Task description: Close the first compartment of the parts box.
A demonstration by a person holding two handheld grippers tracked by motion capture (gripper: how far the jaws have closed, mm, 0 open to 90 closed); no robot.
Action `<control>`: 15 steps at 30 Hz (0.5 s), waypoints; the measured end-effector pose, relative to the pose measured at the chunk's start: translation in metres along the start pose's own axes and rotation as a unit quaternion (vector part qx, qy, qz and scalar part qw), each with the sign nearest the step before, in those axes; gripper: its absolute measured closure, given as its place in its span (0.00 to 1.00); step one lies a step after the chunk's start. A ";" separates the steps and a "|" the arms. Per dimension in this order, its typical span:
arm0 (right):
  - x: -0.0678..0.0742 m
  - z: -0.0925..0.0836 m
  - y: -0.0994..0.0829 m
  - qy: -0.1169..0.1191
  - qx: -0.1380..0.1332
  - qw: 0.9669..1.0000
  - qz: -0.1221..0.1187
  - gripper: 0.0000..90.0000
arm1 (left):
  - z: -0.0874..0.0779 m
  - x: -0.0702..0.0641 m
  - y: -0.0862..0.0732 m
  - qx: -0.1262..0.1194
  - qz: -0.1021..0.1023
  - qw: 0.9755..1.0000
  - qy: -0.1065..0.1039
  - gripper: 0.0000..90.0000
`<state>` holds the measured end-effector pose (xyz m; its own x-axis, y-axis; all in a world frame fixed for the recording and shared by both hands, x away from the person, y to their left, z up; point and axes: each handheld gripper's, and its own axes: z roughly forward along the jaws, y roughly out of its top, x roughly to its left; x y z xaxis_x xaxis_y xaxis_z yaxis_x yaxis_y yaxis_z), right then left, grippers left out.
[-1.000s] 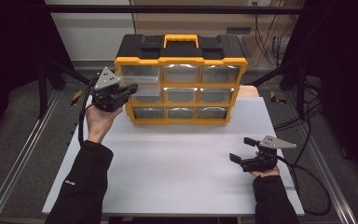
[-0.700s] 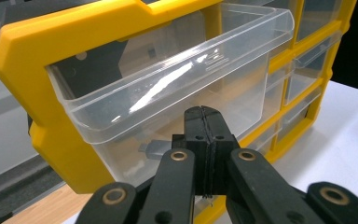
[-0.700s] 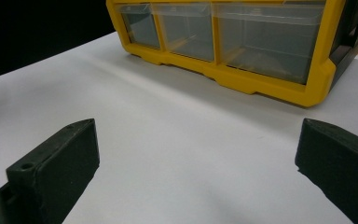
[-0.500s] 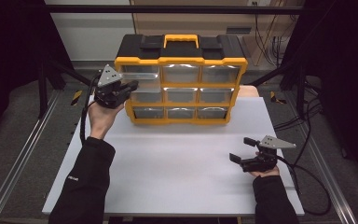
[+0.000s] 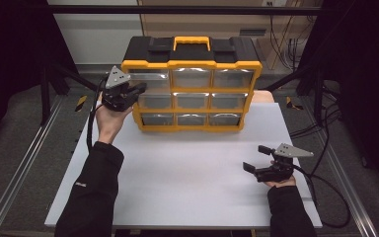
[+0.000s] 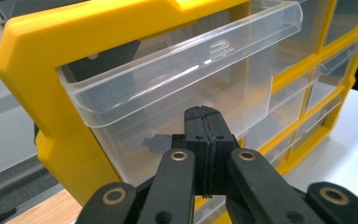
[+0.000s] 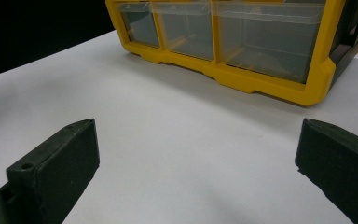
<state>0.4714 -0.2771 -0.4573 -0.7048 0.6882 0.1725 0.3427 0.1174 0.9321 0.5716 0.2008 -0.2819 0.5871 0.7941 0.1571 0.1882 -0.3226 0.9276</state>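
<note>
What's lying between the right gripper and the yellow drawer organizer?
Nothing: in the high view, bare white table runs from the right gripper to the organizer. The right gripper view shows the same bare stretch.

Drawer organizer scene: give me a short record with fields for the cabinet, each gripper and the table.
cabinet: yellow drawer organizer with black top and yellow carry handle, three rows of clear drawers, at the table's far edge
left gripper: jaws shut with nothing between them, tips right at the top-left drawer, which sticks out a little
right gripper: jaws open, nothing between them, low over the table near its right front
table: white top
</note>
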 end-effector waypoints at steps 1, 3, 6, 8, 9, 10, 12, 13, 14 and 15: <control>0.000 0.000 0.000 0.000 0.000 1.000 0.000 0.00 | 0.001 0.000 0.000 0.000 -0.001 1.000 0.000 0.99; 0.000 0.000 0.000 0.000 0.000 1.000 0.000 0.00 | 0.002 0.001 0.001 0.000 -0.001 1.000 0.002 0.99; 0.000 0.000 0.000 0.000 0.000 1.000 0.000 0.00 | 0.003 0.002 0.001 0.001 0.001 1.000 0.005 0.99; 0.000 0.000 0.000 0.000 -0.001 1.000 0.000 0.00 | 0.004 0.002 0.001 0.002 0.002 1.000 0.007 0.99; 0.000 0.000 0.000 0.000 -0.001 1.000 0.000 0.00 | 0.004 0.002 0.002 0.003 0.003 1.000 0.008 0.99; 0.000 0.000 0.000 0.000 -0.001 1.000 0.000 0.00 | 0.005 0.002 0.002 0.004 0.003 1.000 0.009 0.99; 0.000 0.000 0.000 0.000 -0.001 1.000 0.001 0.00 | 0.006 0.003 0.002 0.005 0.002 1.000 0.010 0.99; 0.000 0.000 0.000 0.000 -0.001 1.000 0.000 0.00 | 0.007 0.004 0.002 0.004 0.001 1.000 0.010 0.99; 0.000 0.000 0.000 0.000 -0.001 1.000 0.001 0.00 | 0.007 0.004 0.002 0.004 0.001 1.000 0.011 0.99; 0.000 0.000 0.000 0.000 -0.001 1.000 0.001 0.00 | 0.008 0.004 0.002 0.004 0.001 1.000 0.011 0.99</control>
<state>0.4711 -0.2774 -0.4570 -0.7038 0.6888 0.1734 0.3424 0.1151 0.9325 0.5805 0.1995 -0.2815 0.5694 0.8049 0.1670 0.1936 -0.3287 0.9244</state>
